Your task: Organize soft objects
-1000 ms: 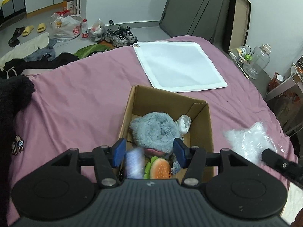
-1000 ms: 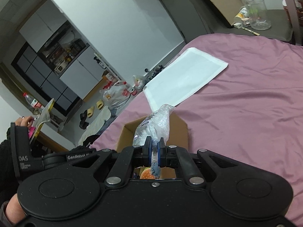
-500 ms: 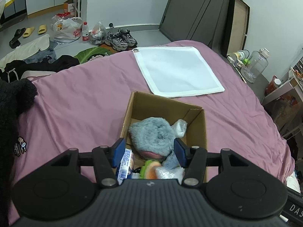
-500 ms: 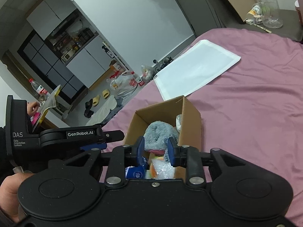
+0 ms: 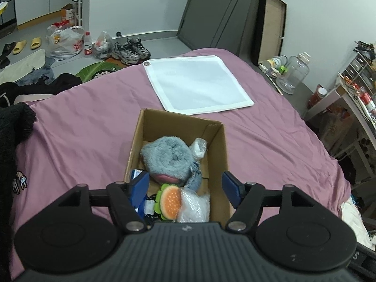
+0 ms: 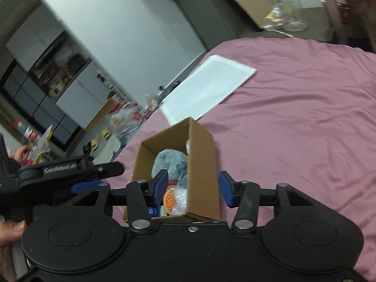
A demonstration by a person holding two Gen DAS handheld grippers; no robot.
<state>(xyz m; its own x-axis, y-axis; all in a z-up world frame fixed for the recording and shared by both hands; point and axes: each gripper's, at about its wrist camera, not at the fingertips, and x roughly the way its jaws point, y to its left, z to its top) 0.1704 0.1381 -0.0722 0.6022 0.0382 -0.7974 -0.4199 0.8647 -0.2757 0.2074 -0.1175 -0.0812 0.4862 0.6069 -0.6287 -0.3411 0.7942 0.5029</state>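
With both claws spread and empty, I see the box (image 5: 212, 138) just ahead, nearer my left claw (image 5: 186, 189) than my right claw (image 6: 193, 189).

You have a white cloth (image 5: 197, 83) lying flat near the far edge of the purple bed (image 5: 82, 122). Past that edge, on the floor, sit a pair of sneakers (image 5: 130, 50), a plastic bag (image 5: 64, 41), a water bottle (image 5: 88, 43) and yellow slippers (image 5: 25, 45). Off the bed's right side a clear jug (image 5: 293, 72) stands on a dark surface.
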